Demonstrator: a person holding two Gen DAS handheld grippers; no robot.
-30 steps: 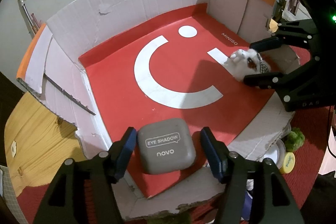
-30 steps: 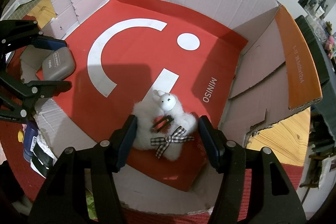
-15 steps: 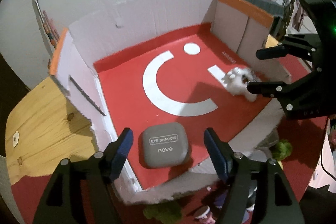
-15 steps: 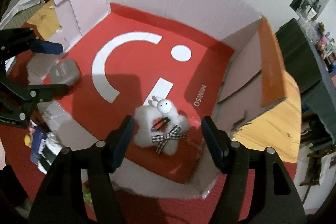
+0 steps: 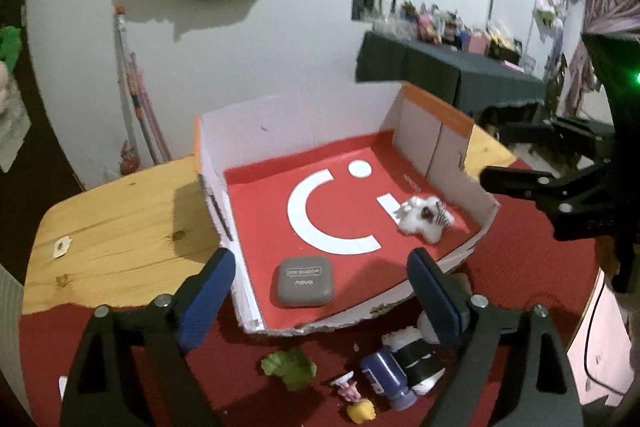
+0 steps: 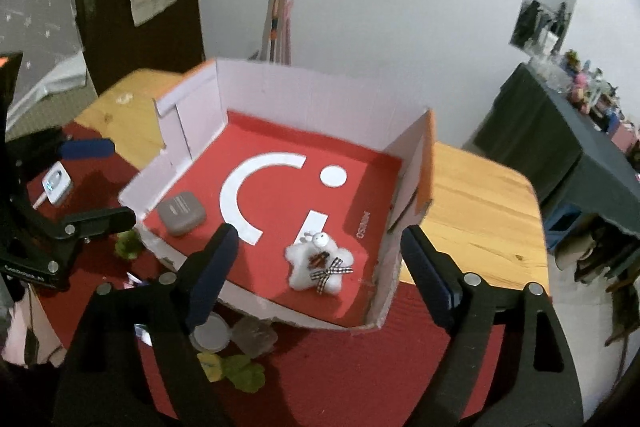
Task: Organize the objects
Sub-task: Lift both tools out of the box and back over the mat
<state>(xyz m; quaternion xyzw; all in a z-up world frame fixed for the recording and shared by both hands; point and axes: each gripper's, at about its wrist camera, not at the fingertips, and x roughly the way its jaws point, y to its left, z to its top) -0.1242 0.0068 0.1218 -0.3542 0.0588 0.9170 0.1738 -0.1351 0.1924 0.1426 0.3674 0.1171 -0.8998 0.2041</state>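
- We see the wooden table (image 5: 120, 227), partly draped in a red cloth (image 5: 520, 267), carrying everything that matters here.
- On it sits the open cardboard box (image 5: 304, 123) with a red floor, which we take to be the place where objects are being gathered.
- Inside the box we count 2 items: a grey eye-shadow case (image 5: 302, 281) near the front wall on our left, and a white plush toy (image 5: 424, 219) with a checked bow near the right wall; they lie well apart, neither touching a gripper.
- We hold the left gripper (image 5: 320, 291) above the front edge of the box, its jaws spread wide and empty, with the case showing between them but lower down.
- We hold the right gripper (image 6: 316, 267) likewise wide apart and empty, above the plush toy.
- Outside the box, on the cloth just in front of it, several small things lie loose: a dark blue bottle (image 5: 386, 377), a green leafy toy (image 5: 290, 367), a small yellow piece (image 5: 362, 410), a tiny pink figure (image 5: 347, 387) and a round white lid (image 6: 211, 335).
- We judge the task partly done: 2 objects are placed, and at least 5 wait on the cloth.
- A white charger (image 6: 58, 183) lies further left; we cannot tell whether it belongs to the job.
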